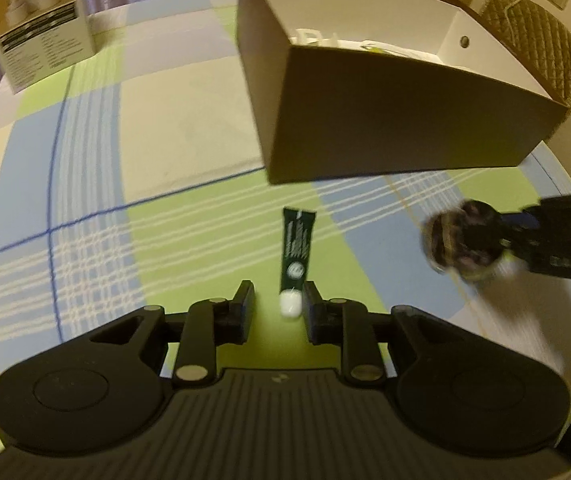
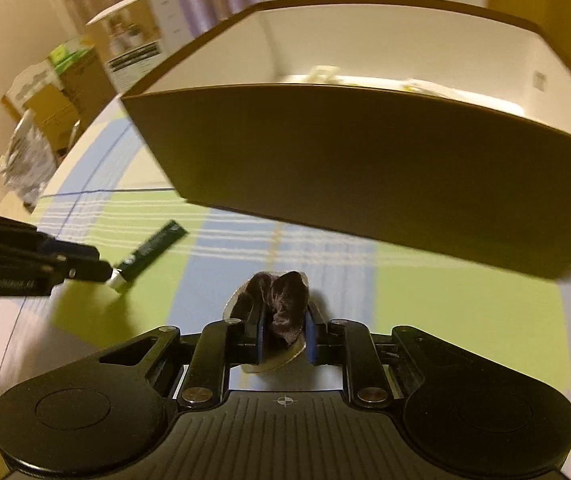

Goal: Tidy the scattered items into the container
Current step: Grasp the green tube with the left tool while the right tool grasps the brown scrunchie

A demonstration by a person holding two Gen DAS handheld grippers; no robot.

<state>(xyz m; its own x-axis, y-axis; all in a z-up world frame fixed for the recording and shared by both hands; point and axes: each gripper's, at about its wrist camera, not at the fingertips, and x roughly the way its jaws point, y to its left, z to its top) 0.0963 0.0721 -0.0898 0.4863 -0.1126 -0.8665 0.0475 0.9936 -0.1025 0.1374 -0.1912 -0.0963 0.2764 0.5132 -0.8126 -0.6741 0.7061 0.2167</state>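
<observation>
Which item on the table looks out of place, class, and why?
The dark green tube lies loose on the checked tablecloth, outside the cardboard box. The left gripper is open around its white cap. Nothing looks spilled or damaged.

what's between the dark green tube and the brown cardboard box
Nothing: only bare checked tablecloth between the dark green tube and brown cardboard box, seen in the left wrist view.
</observation>
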